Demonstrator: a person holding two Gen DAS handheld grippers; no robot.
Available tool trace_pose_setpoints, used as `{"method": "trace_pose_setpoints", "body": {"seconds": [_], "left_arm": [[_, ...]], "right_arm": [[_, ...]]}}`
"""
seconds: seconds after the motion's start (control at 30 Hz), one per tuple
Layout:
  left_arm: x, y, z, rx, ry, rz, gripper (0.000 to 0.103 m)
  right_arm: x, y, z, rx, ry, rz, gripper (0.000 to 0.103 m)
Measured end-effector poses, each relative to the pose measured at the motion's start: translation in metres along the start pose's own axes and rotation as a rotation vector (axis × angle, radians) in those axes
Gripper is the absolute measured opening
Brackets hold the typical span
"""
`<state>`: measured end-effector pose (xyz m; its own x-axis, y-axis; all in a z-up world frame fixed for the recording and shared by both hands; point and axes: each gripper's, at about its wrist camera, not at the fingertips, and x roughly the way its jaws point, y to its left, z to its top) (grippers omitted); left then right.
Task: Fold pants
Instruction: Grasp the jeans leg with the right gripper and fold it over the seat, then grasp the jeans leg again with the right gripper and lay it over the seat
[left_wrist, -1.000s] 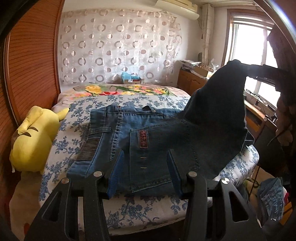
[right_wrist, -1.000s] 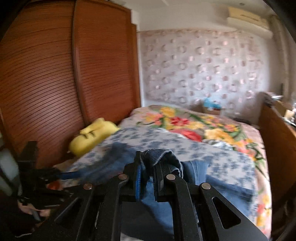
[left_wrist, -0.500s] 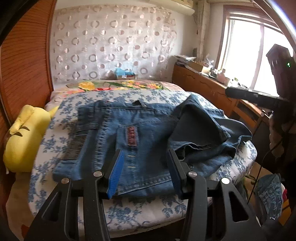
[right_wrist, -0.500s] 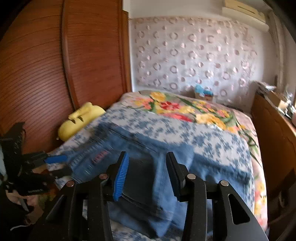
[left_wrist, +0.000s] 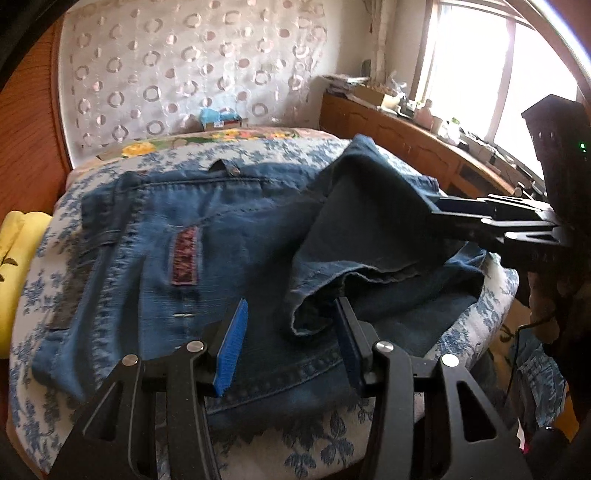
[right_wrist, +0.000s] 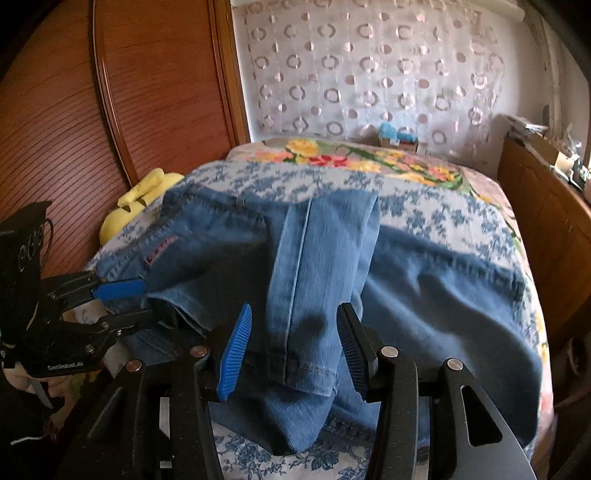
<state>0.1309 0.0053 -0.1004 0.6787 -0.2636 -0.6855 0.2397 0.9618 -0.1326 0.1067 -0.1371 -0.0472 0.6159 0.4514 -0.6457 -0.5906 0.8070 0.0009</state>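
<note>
Pants: blue jeans (left_wrist: 207, 258) lie across the centre of both frames on the bed (left_wrist: 48, 295), waistband toward the upper middle of the left view, one leg (left_wrist: 369, 221) thrown back over the seat at centre right.
Material: I judge the denim heavy, soft but thick; it drapes and bunches, and is not slippery.
Left claw (left_wrist: 290, 345): wide open at lower centre, empty, the rumpled hem just ahead of it.
Right claw (right_wrist: 293, 349): spread open, holding nothing, low over the folded leg.
Where to grip: hems or waistband, where seams stiffen the cloth; take every layer, or the fold sags.
Risk: the loose leg may slide off the bed edge.
</note>
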Motion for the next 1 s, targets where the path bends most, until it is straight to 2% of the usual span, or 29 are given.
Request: {"method": "trace_pose_setpoints", "body": {"seconds": [0.2,0.23,0.27,0.37,0.4,0.53,0.77,1.0], "left_arm": [[0.011,-0.007,0.002,0.011,0.016,-0.031,0.049],[0.012,-0.009,0.003,0.018,0.015,-0.030,0.048],[0.012,-0.010,0.003,0.025,0.011,-0.030,0.043],[0.013,-0.012,0.003,0.031,0.012,-0.049,0.024],[0.011,-0.012,0.005,0.035,0.004,-0.040,0.019],[-0.011,-0.013,0.007,0.040,-0.043,-0.039,0.019],[-0.070,0.009,0.013,0.014,-0.139,-0.025,0.019],[-0.101,0.043,0.008,-0.018,-0.167,0.044,0.019]], "right_arm": [[0.006,-0.007,0.002,0.025,0.027,0.027,0.049],[0.006,-0.012,0.000,0.025,0.026,0.034,0.030],[0.007,-0.016,-0.001,0.024,0.027,0.041,0.019],[0.003,-0.016,0.005,0.024,0.000,0.064,0.008],[-0.001,-0.014,0.010,0.019,-0.017,0.071,0.007],[-0.017,-0.008,0.030,-0.012,-0.069,0.091,0.006],[-0.034,0.018,0.087,-0.078,-0.152,0.156,0.006],[-0.009,0.045,0.134,-0.100,-0.145,0.259,0.006]]}}
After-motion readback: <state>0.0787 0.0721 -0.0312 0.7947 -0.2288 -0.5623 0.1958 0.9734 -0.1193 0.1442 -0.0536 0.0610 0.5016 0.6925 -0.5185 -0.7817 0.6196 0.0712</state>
